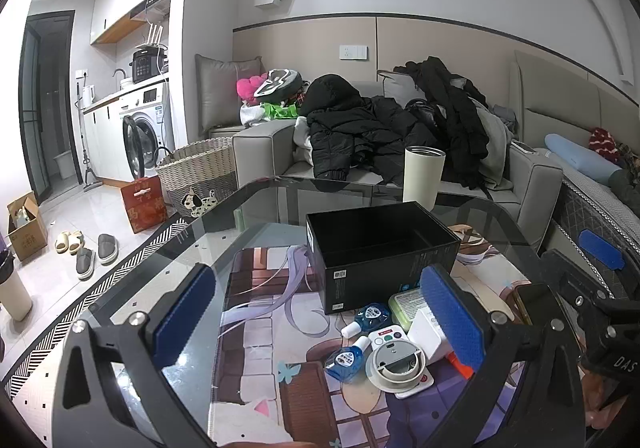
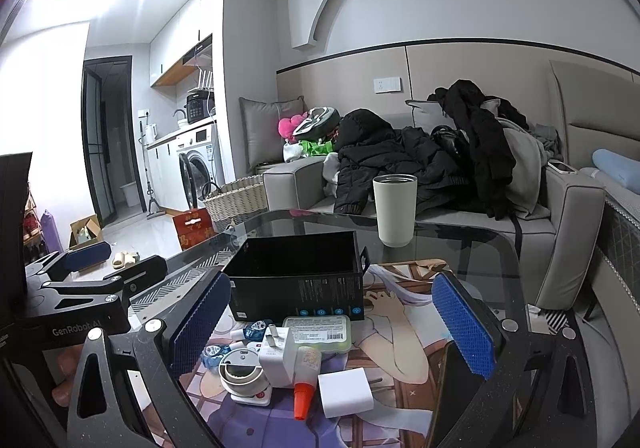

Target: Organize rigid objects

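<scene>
Though open-topped, matte black box [image 1: 380,244]

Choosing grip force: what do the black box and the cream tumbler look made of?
Black box: probably matte cardboard, with thin straight walls and printed labels. Cream tumbler: seemingly metal with a matte cream coating; its rim and inside look shiny and steel-like.

Beyond my glass table [image 1: 248,207], a grey sofa [image 1: 532,175] heaped with dark coats [image 1: 360,127] lines the beige-panelled wall [image 1: 440,39]. Left, a washing machine [image 1: 146,127] stands open beside a wicker basket [image 1: 200,171] on pale tiles.
</scene>
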Motion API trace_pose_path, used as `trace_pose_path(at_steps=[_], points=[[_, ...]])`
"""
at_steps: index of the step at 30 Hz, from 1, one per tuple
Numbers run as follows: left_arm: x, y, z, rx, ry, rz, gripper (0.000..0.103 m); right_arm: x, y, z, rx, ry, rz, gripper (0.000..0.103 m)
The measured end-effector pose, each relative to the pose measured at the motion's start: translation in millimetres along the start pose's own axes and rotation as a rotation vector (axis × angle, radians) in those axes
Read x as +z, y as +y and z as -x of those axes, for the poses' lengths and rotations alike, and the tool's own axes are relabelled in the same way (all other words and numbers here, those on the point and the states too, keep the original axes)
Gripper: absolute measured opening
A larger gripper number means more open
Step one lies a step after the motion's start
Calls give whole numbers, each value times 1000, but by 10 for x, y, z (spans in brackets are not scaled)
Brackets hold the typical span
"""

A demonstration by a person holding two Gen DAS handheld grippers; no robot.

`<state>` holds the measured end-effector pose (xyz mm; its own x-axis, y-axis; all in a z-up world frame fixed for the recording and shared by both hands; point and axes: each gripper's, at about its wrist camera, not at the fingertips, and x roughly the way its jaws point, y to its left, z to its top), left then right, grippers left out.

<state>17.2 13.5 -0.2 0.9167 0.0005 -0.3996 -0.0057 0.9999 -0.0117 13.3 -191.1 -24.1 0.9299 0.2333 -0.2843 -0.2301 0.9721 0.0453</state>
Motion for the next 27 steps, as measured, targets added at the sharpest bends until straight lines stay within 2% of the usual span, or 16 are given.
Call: trace_pose_path(at_steps=[22,27], points=[[-8,-6,-11,-2,10,10,103,5,-9,-2,0,-2,-15,103],[-7,-7,-11,-2,10,11,103,19,-29,-19,6,23,-17,103]])
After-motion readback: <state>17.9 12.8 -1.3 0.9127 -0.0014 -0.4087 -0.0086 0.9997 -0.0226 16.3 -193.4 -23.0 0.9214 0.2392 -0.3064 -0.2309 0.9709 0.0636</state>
